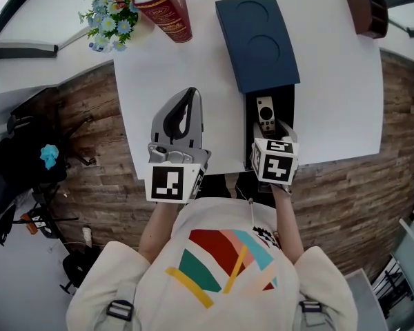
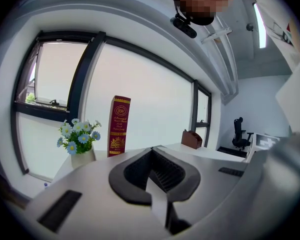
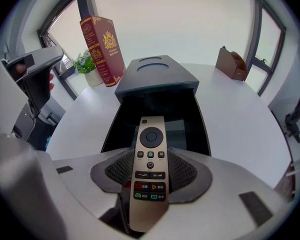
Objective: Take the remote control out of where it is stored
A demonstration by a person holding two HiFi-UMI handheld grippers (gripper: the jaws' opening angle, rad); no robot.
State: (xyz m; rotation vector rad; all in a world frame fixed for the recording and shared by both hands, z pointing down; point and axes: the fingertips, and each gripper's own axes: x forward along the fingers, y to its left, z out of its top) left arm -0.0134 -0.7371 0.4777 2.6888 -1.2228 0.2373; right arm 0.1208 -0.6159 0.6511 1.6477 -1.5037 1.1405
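A gold remote control (image 1: 265, 114) (image 3: 149, 169) lies lengthwise in the open black drawer (image 1: 285, 98) (image 3: 187, 129) of a dark blue box (image 1: 257, 40) (image 3: 155, 73) on the white table (image 1: 331, 95). My right gripper (image 1: 281, 129) (image 3: 150, 158) sits at the drawer's near end, and its ribbed pads (image 3: 187, 171) close against the two long edges of the remote's lower half. My left gripper (image 1: 190, 95) (image 2: 154, 151) rests over the table left of the box, tips together, with nothing in it.
A red book (image 1: 167, 5) (image 3: 102, 44) and a small vase of blue flowers (image 1: 110, 16) (image 2: 79, 139) stand at the table's back left. A brown holder (image 1: 367, 9) (image 3: 232, 64) sits at the back right. The table's near edge lies just under both grippers.
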